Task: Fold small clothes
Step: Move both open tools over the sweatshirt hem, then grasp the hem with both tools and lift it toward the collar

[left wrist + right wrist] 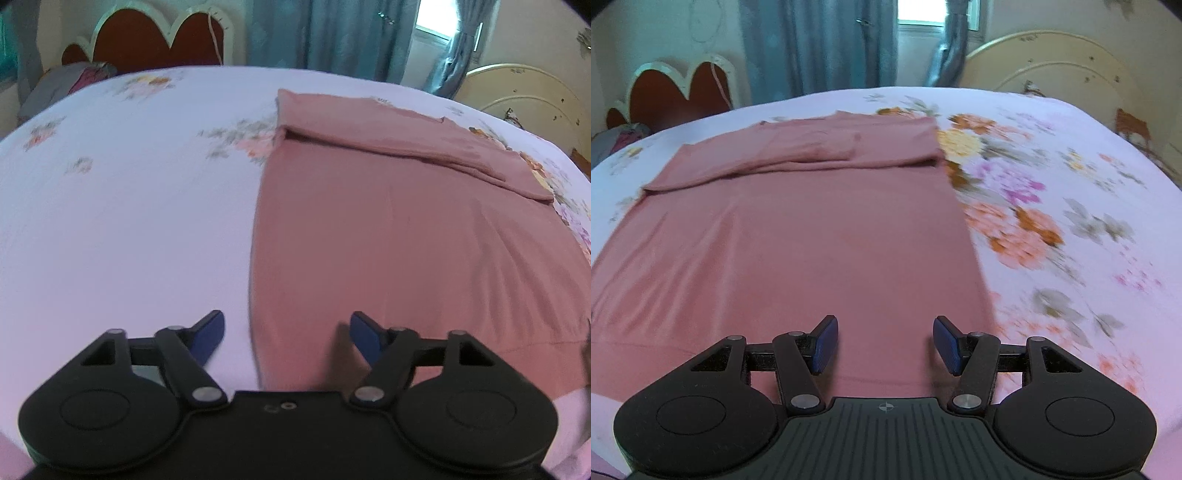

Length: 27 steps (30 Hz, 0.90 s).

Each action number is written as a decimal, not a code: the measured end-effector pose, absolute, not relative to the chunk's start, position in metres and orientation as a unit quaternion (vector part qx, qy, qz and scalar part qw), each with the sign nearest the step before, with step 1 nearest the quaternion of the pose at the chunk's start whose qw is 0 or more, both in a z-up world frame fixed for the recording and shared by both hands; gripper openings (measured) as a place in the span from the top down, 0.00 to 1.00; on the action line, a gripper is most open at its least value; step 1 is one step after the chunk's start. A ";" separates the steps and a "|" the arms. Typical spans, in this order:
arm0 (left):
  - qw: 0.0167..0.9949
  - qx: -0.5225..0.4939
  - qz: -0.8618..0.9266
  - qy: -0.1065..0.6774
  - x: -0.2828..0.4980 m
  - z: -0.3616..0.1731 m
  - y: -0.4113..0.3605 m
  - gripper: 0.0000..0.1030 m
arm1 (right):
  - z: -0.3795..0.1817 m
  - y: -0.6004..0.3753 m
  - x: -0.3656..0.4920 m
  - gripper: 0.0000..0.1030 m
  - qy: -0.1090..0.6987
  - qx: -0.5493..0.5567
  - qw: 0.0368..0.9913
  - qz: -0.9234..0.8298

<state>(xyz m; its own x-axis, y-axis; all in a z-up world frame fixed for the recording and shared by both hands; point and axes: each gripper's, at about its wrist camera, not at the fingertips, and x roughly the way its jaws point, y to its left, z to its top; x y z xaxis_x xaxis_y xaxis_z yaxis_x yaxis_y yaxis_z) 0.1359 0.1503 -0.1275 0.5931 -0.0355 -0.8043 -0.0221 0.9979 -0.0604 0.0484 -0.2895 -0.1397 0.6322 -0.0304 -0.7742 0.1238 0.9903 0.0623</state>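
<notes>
A pink garment (798,236) lies flat on the floral bed (129,221), its far end folded over, while the left gripper (287,334) and right gripper (885,341) hover over its near hem, jaws apart and empty.

I see my left hand-held gripper (287,334) open above the pink garment's (406,251) left edge on the bed (129,221)

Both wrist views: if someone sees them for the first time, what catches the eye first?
First is the dusty-pink cloth garment, spread flat on the pale floral bedsheet, with its far part already folded over into a band. Next come the black grippers with blue-padded fingers at the bottom: the left gripper is open above the garment's left edge, and the right gripper is open over its near right part, gripping nothing.
</notes>
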 end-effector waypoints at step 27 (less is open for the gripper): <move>0.872 -0.105 -0.080 0.472 0.106 -0.126 0.152 0.95 | -0.143 -0.319 0.012 0.91 0.446 0.131 0.883 -0.061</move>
